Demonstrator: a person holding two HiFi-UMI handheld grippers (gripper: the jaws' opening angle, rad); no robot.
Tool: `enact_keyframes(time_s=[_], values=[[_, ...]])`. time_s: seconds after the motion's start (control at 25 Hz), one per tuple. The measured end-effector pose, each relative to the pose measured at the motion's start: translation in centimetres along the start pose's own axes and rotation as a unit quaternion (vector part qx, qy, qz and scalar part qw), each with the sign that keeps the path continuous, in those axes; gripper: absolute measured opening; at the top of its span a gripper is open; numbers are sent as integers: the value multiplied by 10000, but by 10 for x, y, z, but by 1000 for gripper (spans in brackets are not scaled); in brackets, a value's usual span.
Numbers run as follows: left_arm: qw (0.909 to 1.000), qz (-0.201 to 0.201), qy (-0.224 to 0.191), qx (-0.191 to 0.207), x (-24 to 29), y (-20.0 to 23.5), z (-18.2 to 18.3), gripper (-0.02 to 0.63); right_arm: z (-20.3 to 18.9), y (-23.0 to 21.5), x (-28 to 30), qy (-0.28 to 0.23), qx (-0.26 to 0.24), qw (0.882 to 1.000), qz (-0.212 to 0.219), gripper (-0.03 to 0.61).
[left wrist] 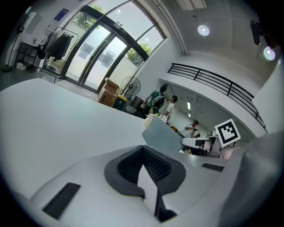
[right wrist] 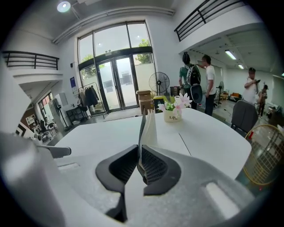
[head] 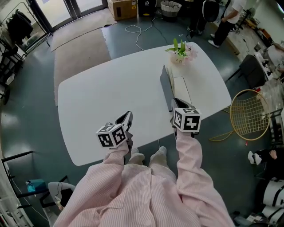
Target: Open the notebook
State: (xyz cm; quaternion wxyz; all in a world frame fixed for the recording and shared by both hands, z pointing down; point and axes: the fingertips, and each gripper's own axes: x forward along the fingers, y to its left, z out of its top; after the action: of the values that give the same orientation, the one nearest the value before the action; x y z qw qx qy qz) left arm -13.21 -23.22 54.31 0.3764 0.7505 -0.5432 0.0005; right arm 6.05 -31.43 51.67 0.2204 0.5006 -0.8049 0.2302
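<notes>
A grey-covered notebook lies on the right part of the white table. Its cover is lifted up on edge above the white pages. My right gripper is shut on the near end of that raised cover. In the right gripper view the cover and some sheets stand upright between the closed jaws of the right gripper. My left gripper hovers near the table's front edge, shut with nothing in it. In the left gripper view the left gripper points at the raised cover.
A small pot of flowers stands just beyond the notebook at the table's far edge. A gold wire chair stands on the floor to the right. People stand at the back right. A cardboard box sits by the glass doors.
</notes>
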Motion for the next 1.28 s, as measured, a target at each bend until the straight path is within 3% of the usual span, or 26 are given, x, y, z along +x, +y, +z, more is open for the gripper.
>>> enact_keyframes(time_s=[0.4, 1.0, 1.28], values=[[9996, -136, 212, 104, -17, 16, -7, -2, -10, 35, 8, -86, -550, 9978, -374, 35], [9989, 351, -29, -303, -42, 42, -6, -2, -37, 90, 33, 144, -1371, 9896, -414, 35], [9976, 544, -90, -412, -51, 57, -10, -2, -51, 101, 52, 309, -1512, 9876, -291, 40]])
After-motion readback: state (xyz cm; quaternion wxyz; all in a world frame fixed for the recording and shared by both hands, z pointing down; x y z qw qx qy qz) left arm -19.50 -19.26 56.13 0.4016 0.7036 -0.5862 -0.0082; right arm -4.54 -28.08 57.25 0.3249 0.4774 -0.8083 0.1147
